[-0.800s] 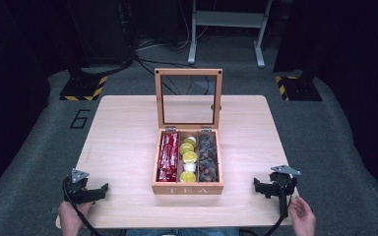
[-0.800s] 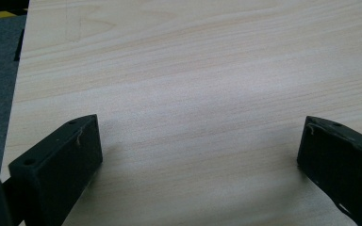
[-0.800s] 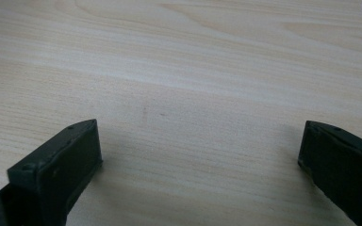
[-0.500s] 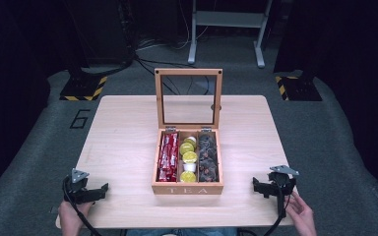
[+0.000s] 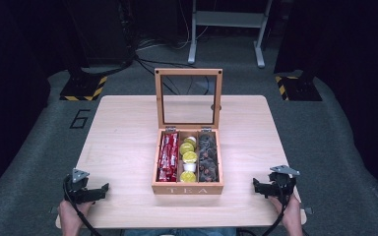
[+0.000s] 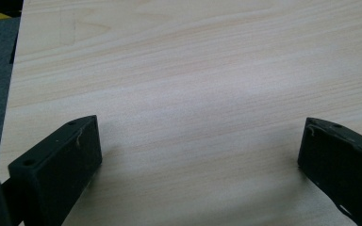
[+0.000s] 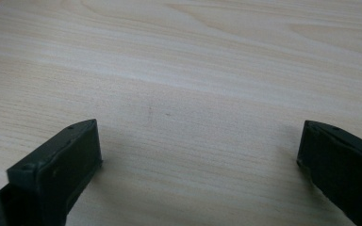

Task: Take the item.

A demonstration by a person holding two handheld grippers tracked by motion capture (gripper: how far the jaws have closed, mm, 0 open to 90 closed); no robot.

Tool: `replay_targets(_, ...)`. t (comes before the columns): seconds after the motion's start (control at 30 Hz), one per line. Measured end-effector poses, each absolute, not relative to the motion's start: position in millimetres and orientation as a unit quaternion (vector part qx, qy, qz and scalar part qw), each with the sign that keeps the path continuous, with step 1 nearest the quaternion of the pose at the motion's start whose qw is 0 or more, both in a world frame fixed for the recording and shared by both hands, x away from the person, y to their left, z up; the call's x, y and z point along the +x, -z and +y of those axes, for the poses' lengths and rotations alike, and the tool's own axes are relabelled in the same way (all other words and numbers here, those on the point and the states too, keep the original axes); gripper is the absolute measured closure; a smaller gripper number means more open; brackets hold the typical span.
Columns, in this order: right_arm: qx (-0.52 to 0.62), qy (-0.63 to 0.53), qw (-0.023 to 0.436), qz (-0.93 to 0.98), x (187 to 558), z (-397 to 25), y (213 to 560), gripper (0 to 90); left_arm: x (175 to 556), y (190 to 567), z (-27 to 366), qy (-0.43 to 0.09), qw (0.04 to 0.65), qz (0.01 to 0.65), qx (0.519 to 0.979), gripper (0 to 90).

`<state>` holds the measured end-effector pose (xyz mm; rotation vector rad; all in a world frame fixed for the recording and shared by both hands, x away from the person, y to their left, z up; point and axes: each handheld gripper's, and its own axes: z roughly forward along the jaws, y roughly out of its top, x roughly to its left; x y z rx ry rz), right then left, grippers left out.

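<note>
wooden tea box point(image 5: 187, 188) sits mid-surface, glass-paned lid point(image 5: 188, 98) upright, three compartments: red packets point(image 5: 168, 157), yellow pods point(image 5: 188, 157), dark pods point(image 5: 207, 158). left gripper point(image 5: 104, 187) and right gripper point(image 5: 256, 185) rest at near corners, well apart from box, jaws wide open, empty. box likely rigid, moderately heavy; lid pane fragile, grip wooden frame.

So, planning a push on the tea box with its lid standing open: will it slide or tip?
The tea box looks low, wide and full, so a push low down probably slides it. The upright glass lid likely makes it back-heavy; pushing there may tip or shut it.
</note>
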<state>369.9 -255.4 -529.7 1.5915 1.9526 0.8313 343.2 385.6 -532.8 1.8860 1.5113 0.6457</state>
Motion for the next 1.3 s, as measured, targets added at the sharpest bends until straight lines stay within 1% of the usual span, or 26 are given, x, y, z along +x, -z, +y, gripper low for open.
replay_targets(0.23, 0.577, -0.306, 0.243, 0.717, 372.2, -256.4, 530.0, 0.0, 343.7, 527.2, 379.6, -0.238, 0.333, 0.56, 0.721, 0.1)
replay_targets(0.5, 0.579, -0.306, 0.244, 0.716, 371.9, -256.0, 530.0, 0.0, 342.6, 504.2, 360.4, -0.233, 0.351, 0.525, 0.74, 0.3)
replay_targets(0.83, 0.579, -0.306, 0.244, 0.715, 371.8, -256.0, 530.0, 0.0, 344.8, 481.7, 339.6, -0.23, 0.374, 0.491, 0.752, 1.2)
replay_targets(1.03, 0.579, -0.306, 0.244, 0.715, 371.8, -256.0, 530.1, 0.0, 350.9, 464.5, 323.4, -0.226, 0.391, 0.466, 0.761, 1.3)
replay_targets(1.13, 0.579, -0.306, 0.244, 0.715, 371.8, -256.0, 530.1, 0.0, 356.4, 454.8, 310.4, -0.226, 0.402, 0.446, 0.767, 3.7)
replay_targets(1.3, 0.579, -0.306, 0.244, 0.715, 371.8, -255.9, 530.0, 0.0, 364.9, 445.9, 290.7, -0.22, 0.415, 0.424, 0.774, 4.2)
